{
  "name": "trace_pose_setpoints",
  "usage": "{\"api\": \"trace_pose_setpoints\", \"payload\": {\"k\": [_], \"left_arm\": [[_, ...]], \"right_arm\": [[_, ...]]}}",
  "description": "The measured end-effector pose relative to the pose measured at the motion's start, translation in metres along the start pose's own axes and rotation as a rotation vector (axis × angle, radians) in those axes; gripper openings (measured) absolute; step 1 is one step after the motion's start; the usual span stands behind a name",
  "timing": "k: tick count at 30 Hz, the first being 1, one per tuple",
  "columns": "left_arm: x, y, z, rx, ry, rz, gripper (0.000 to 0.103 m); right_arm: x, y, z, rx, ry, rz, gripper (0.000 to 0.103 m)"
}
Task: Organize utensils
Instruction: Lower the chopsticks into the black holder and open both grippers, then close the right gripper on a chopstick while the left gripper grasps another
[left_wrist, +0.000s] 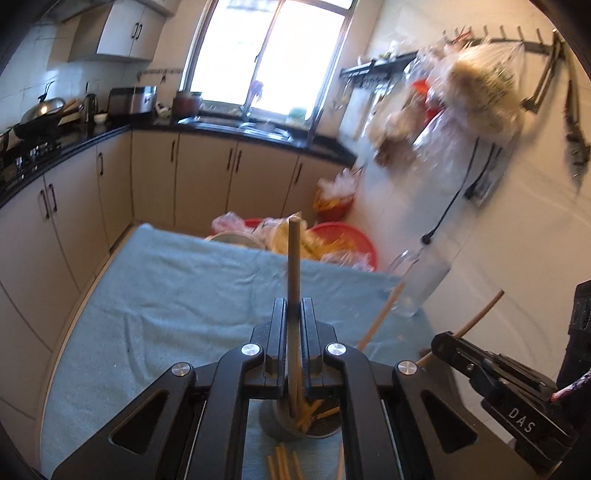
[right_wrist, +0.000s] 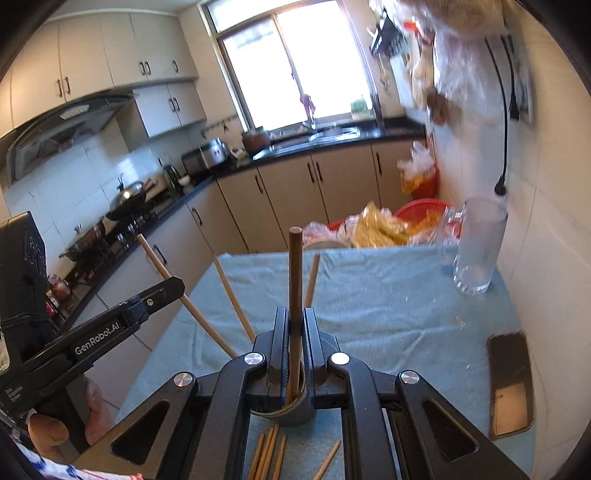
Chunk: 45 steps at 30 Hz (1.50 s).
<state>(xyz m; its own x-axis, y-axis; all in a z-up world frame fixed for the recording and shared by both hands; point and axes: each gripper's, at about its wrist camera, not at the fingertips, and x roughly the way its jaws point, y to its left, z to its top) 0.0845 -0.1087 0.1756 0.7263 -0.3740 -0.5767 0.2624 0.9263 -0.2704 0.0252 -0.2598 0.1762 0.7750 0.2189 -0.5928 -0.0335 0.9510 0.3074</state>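
1. Nearest me, loose chopsticks (right_wrist: 271, 452) lie unsorted on the counter's (left_wrist: 155, 295) near edge.
2. My left gripper (left_wrist: 294, 306) and right gripper (right_wrist: 294, 314) each have fingers clamped on one chopstick.
3. Just beyond, the grey holder (left_wrist: 303, 430) holds several already; I judge it roughly half done.

Blue-clothed table (right_wrist: 388, 317) — loose chopsticks (right_wrist: 266, 454), holder (right_wrist: 295, 413), glass mug (right_wrist: 478, 247), phone (right_wrist: 511, 384)

We read "DAS" in white on the right gripper (left_wrist: 439, 341) body, and "GenRobot.AI" in white along the left gripper (right_wrist: 173, 286) arm; smaller print beneath stays illegible.
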Motion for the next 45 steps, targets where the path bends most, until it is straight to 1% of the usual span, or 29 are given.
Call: {"api": "trace_pose_setpoints", "payload": {"k": [5,8,10,11,12,13,14,15,16,21,24,26,28,29,31,32,33,34,35,36,37,39,41,43,44,45], "left_arm": [[0.010,0.010,-0.008,-0.016,0.043,0.010,0.006],[0.009,0.009,-0.008,-0.010,0.039,0.012,0.007],[0.005,0.007,-0.009,0.001,0.036,0.010,0.010],[0.002,0.006,-0.009,0.004,0.032,0.010,0.013],[-0.002,0.006,-0.009,0.006,0.026,0.010,0.021],[-0.006,0.006,-0.009,0.007,0.019,0.009,0.030],[-0.011,0.005,-0.010,0.009,0.009,0.010,0.034],[-0.016,0.006,-0.010,0.009,0.002,0.008,0.042],[-0.021,0.006,-0.011,0.008,-0.006,0.002,0.047],[-0.047,0.014,-0.021,0.012,-0.021,0.008,0.047],[-0.072,0.026,-0.033,-0.008,-0.038,0.020,0.047],[-0.086,0.033,-0.044,-0.015,-0.051,0.032,0.048],[-0.098,0.039,-0.061,-0.009,-0.053,0.053,0.049],[-0.100,0.041,-0.069,-0.001,-0.046,0.058,0.049],[-0.097,0.043,-0.093,0.020,-0.001,0.061,0.050],[-0.093,0.043,-0.103,0.025,0.027,0.056,0.050],[-0.089,0.044,-0.114,0.027,0.059,0.046,0.050],[-0.079,0.044,-0.129,0.024,0.109,0.033,0.050],[-0.073,0.045,-0.137,0.019,0.142,0.026,0.050],[-0.063,0.044,-0.148,0.015,0.187,0.009,0.049],[-0.057,0.044,-0.157,0.015,0.217,-0.005,0.049],[-0.043,0.039,-0.171,0.031,0.269,-0.029,0.049],[-0.031,0.031,-0.182,0.066,0.301,-0.035,0.044],[-0.021,0.025,-0.193,0.096,0.329,-0.050,0.035],[-0.018,0.024,-0.198,0.108,0.339,-0.051,0.032],[-0.013,0.022,-0.201,0.121,0.353,-0.043,0.025]], "right_arm": [[0.021,-0.008,-0.008,0.021,0.043,0.002,0.007],[0.029,-0.010,-0.008,0.032,0.058,0.000,0.008],[0.031,-0.011,-0.008,0.044,0.064,0.002,0.008],[0.031,-0.012,-0.009,0.051,0.064,0.006,0.010],[0.031,-0.012,-0.009,0.054,0.065,0.008,0.014],[0.031,-0.013,-0.009,0.059,0.067,0.008,0.024],[0.030,-0.013,-0.009,0.060,0.065,0.006,0.034],[0.029,-0.014,-0.008,0.058,0.059,0.001,0.038],[0.027,-0.013,-0.008,0.056,0.052,-0.003,0.042],[0.010,-0.012,-0.007,0.049,0.033,-0.016,0.043],[-0.008,-0.013,-0.010,0.049,0.011,-0.019,0.044],[-0.022,-0.014,-0.017,0.044,-0.003,-0.029,0.051],[-0.035,-0.017,-0.028,0.035,-0.010,-0.044,0.055],[-0.041,-0.020,-0.039,0.029,-0.002,-0.054,0.056],[-0.044,-0.024,-0.056,0.016,0.025,-0.069,0.056],[-0.044,-0.027,-0.072,0.004,0.056,-0.079,0.056],[-0.041,-0.029,-0.084,-0.007,0.080,-0.092,0.056],[-0.039,-0.031,-0.096,-0.018,0.099,-0.108,0.056],[-0.035,-0.034,-0.114,-0.034,0.131,-0.135,0.054],[-0.032,-0.037,-0.124,-0.038,0.150,-0.142,0.052],[-0.027,-0.041,-0.140,-0.035,0.189,-0.138,0.048],[-0.021,-0.049,-0.161,-0.008,0.240,-0.130,0.047],[-0.019,-0.056,-0.175,0.011,0.266,-0.124,0.047],[-0.017,-0.059,-0.183,0.017,0.278,-0.121,0.047],[-0.017,-0.060,-0.185,0.020,0.280,-0.121,0.047],[-0.017,-0.061,-0.187,0.025,0.281,-0.119,0.047]]}}
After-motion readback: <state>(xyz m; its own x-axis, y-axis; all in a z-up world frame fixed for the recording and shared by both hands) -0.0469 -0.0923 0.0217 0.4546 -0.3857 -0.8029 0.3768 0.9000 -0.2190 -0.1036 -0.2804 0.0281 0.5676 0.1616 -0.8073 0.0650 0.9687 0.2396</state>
